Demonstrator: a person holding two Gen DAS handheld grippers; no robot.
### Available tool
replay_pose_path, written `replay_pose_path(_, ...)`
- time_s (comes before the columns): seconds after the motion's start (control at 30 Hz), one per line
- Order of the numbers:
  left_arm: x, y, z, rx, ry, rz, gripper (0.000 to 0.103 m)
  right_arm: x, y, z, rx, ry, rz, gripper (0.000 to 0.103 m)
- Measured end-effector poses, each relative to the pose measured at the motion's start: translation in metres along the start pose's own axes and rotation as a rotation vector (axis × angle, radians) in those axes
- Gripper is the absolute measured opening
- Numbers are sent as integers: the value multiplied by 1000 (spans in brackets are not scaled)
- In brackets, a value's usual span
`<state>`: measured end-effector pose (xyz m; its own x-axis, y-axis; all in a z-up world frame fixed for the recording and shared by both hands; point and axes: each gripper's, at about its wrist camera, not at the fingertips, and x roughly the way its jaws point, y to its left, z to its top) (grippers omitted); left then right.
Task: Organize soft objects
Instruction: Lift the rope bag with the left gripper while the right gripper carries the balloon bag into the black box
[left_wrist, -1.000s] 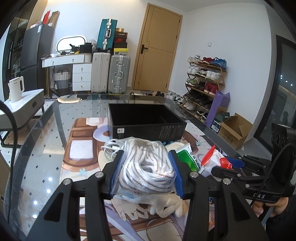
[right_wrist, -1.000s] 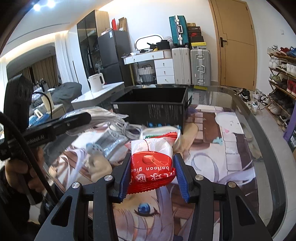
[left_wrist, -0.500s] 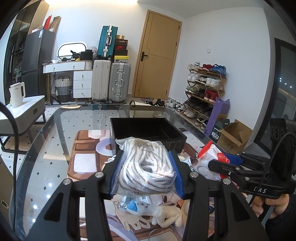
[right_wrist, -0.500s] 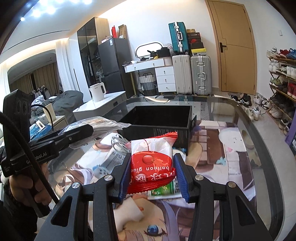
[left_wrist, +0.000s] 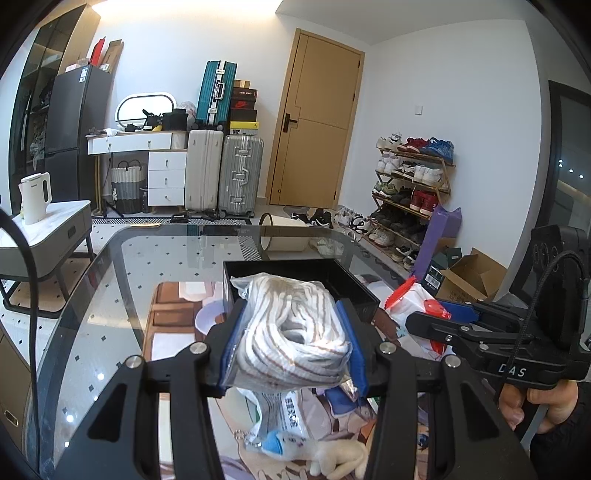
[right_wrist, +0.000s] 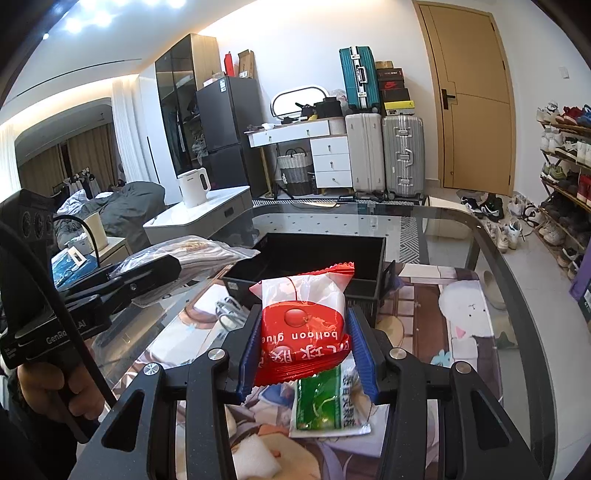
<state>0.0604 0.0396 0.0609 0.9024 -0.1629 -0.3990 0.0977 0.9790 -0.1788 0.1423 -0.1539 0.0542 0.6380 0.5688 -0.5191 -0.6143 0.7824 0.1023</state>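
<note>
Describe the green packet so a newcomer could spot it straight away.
Start at the glass table and its black bin. Nearer than the bin, the right gripper holds a red and white packet; the green packet lies flat on the mat just below. Nothing else there is green.

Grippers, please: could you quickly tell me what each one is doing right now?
Left gripper: shut on the bagged rope.
Right gripper: shut on the red balloon glue packet.

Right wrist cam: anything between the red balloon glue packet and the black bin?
Nothing solid. In the right wrist view the red balloon glue packet, clamped in the right gripper, overlaps the black bin near wall; no object shows in between.
</note>
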Motion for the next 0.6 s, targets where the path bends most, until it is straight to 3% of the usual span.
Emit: replay_pose_path(0.6, 31, 8, 15, 9, 9, 3, 47, 35, -16, 36, -3, 21, -12, 45)
